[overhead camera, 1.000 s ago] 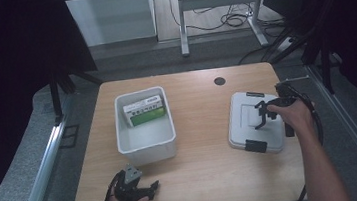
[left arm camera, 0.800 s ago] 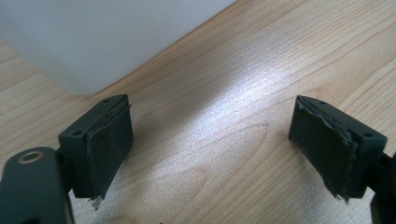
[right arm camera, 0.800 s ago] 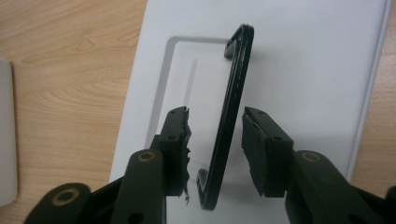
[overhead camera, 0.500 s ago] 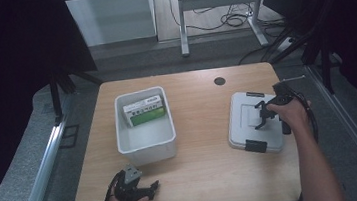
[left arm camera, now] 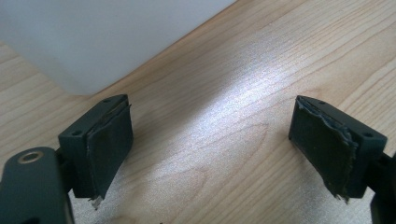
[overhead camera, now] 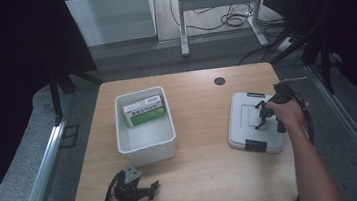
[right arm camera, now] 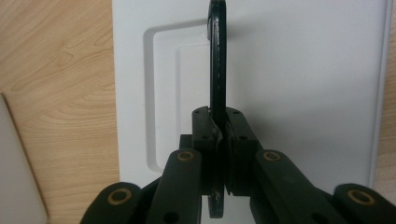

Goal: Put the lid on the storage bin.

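Observation:
A white lid (overhead camera: 241, 119) with black clips lies flat on the right half of the wooden table (overhead camera: 204, 128). My right gripper (overhead camera: 263, 114) is over it, shut on the lid's thin black handle (right arm camera: 217, 56), which stands on edge between the jaws of the right gripper (right arm camera: 218, 121) above the lid's white surface (right arm camera: 303, 84). A white bin (overhead camera: 148, 153) stands left of centre with a green-and-white box (overhead camera: 144, 111) inside. My left gripper (overhead camera: 153, 186) rests near the table's front edge, below the bin. The left gripper (left arm camera: 210, 144) is open with only bare wood between the pads.
The bin's white wall (left arm camera: 93, 37) stands just beyond the left gripper. A black round grommet (overhead camera: 219, 81) sits in the table's far middle. A metal desk frame and cables (overhead camera: 217, 6) are on the floor behind the table.
The right hand has edged slightly to the left over the lid, still holding the handle. The left gripper has stayed in place.

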`<state>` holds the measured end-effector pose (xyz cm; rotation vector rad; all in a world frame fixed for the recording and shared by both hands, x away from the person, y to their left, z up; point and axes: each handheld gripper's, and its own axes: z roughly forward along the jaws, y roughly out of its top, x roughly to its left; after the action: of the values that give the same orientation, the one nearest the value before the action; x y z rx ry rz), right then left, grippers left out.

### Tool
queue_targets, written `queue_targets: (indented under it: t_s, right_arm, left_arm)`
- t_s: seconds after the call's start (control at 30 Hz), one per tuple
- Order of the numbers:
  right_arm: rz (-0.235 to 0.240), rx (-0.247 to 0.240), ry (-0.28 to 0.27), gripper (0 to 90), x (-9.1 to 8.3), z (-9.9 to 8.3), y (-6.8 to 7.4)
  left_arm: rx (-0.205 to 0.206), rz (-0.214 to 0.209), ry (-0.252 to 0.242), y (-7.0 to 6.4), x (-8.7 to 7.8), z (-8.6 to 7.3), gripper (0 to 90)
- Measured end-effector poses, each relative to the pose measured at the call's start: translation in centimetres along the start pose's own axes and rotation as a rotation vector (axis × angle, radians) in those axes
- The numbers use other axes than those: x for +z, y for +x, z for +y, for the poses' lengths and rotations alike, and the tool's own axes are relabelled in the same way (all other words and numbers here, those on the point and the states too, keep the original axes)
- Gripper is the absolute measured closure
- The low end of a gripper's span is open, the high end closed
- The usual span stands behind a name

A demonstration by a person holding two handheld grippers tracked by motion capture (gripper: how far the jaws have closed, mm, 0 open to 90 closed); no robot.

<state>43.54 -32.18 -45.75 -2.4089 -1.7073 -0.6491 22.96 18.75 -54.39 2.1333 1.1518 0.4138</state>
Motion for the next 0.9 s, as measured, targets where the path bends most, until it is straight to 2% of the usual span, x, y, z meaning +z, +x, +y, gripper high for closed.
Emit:
queue_targets:
  t_s: [0.23, 0.33, 0.4, 0.9]
  right_arm:
    - [0.038, -0.003, -0.017, 84.6, -1.0, -0.3, 0.1]
    - [0.048, -0.008, -0.025, 84.5, -1.8, -0.5, 0.3]
    - [0.072, -0.008, -0.034, 84.6, -2.7, -0.7, 0.4]
    - [0.121, -0.044, -0.062, 84.5, -5.8, -1.7, 1.3]
  left_arm:
    - [0.000, 0.000, 0.000, 0.0, 0.0, 0.0, 13.4]
    - [0.001, 0.000, 0.000, 0.0, 0.0, 0.0, 13.4]
    - [0.001, 0.000, 0.000, 0.0, 0.0, 0.0, 13.4]
    - [0.000, 0.001, 0.000, 0.0, 0.0, 0.0, 13.4]
